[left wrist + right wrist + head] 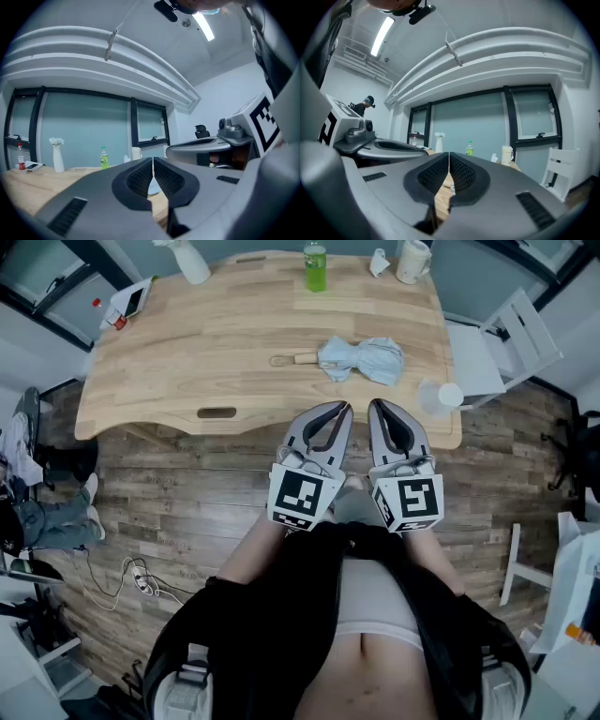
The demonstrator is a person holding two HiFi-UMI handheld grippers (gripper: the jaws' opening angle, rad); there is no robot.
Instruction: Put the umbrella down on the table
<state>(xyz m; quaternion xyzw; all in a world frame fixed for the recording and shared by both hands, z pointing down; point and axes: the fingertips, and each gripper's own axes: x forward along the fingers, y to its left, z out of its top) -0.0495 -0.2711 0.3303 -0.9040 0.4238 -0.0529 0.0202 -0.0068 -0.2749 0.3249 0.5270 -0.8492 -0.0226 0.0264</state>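
A folded light-blue umbrella with a wooden handle lies on the wooden table, right of its middle. Both grippers hang side by side near the table's front edge, apart from the umbrella and level. My left gripper is shut with nothing in it; its pads meet in the left gripper view. My right gripper is shut and empty too, pads together in the right gripper view. A sliver of the umbrella shows between the left jaws, far off.
On the table's far side stand a green bottle, a white vase, a mug and a small red-capped bottle. A clear cup sits at the right corner. A white chair stands right of the table.
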